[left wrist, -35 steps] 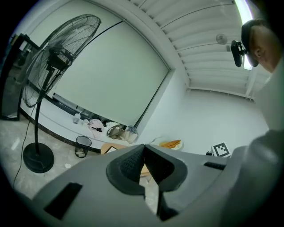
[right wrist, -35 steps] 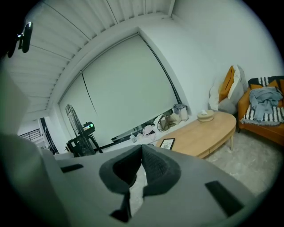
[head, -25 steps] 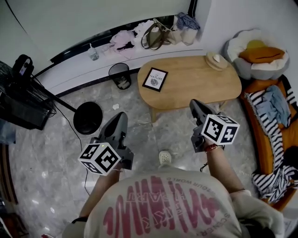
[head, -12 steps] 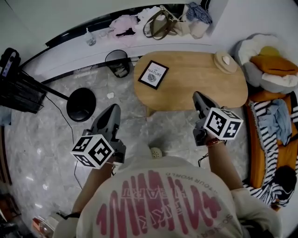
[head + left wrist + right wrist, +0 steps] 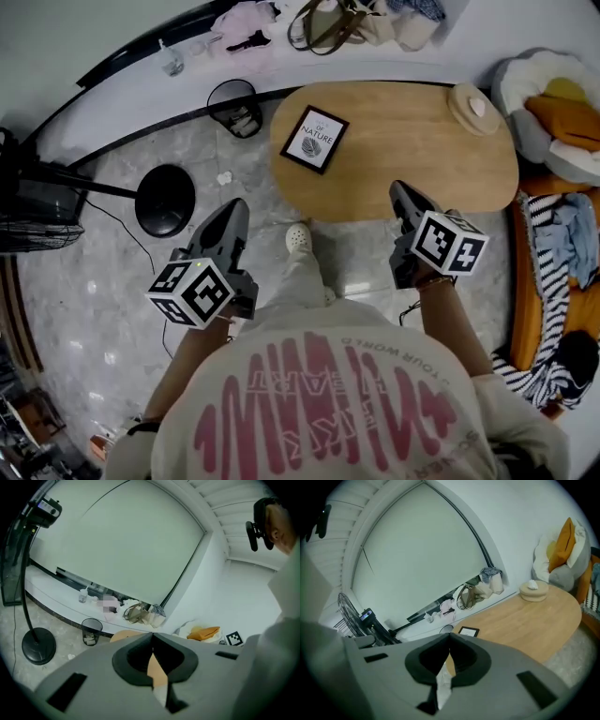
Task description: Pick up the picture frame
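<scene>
The picture frame (image 5: 314, 139), black-edged with a white print, lies flat on the left end of the oval wooden table (image 5: 422, 150). My left gripper (image 5: 232, 210) hovers over the floor short of the table's near-left edge, its jaws together and empty. Over the table's near edge my right gripper (image 5: 399, 191) is likewise shut with nothing in it. In the right gripper view the frame (image 5: 468, 631) shows just beyond the closed tips (image 5: 449, 638). The left gripper view has only a strip of the table (image 5: 123, 634) above its closed tips (image 5: 152, 634).
A black waste bin (image 5: 234, 103) and a round black stand base (image 5: 165, 199) stand on the marble floor left of the table. A round wooden dish (image 5: 473, 105) sits at the table's far right. Bags (image 5: 328, 23) crowd the wall ledge. An orange sofa with clothes (image 5: 553, 244) is at right.
Both grippers have moved forward and lower toward the table, still closed. The person has stepped closer, so the table and frame sit nearer in the head view.
</scene>
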Motion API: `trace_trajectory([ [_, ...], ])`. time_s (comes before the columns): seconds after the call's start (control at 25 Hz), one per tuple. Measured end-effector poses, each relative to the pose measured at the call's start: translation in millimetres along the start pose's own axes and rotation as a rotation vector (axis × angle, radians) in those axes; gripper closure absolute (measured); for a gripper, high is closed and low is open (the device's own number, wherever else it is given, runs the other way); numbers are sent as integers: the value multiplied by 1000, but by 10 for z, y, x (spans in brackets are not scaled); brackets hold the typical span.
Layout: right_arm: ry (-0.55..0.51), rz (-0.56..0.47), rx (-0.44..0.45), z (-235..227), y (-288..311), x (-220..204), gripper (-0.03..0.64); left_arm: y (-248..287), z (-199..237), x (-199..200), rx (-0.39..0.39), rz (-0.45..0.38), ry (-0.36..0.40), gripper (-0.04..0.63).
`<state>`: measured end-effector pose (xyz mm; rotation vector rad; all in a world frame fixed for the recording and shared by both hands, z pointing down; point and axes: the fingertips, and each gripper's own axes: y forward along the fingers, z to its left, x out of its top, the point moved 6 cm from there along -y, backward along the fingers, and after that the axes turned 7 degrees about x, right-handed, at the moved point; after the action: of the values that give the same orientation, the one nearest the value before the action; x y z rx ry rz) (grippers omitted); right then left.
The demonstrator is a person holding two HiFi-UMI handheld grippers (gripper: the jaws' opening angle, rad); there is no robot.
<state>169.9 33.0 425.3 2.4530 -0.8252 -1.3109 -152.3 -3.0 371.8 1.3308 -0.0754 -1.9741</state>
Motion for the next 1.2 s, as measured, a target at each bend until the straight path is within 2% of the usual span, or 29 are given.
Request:
trace_trajectory([
  [0.32, 63, 39, -25, -99, 886, 301, 612, 903, 355, 457, -32, 98, 6, 592],
  [0.48, 98, 64, -82, -277, 1302, 334, 612, 1321, 595, 556, -40, 160, 69, 592],
  [0.56, 129, 73, -104, -394, 1513, 356, 612, 1520, 716, 595, -43, 186, 74, 592],
  [0.72, 170, 127, -146, -572, 1786, 297, 612, 1842, 864, 584, -46, 243, 20, 592],
  [0.92, 232, 225, -156, -721, 2099, 82, 612, 2046, 1006, 432, -25, 296, -39, 592],
  [1.2, 236, 390, -172, -1067, 2569, -293, 612, 2120, 1220, 243, 66, 331, -112, 592],
])
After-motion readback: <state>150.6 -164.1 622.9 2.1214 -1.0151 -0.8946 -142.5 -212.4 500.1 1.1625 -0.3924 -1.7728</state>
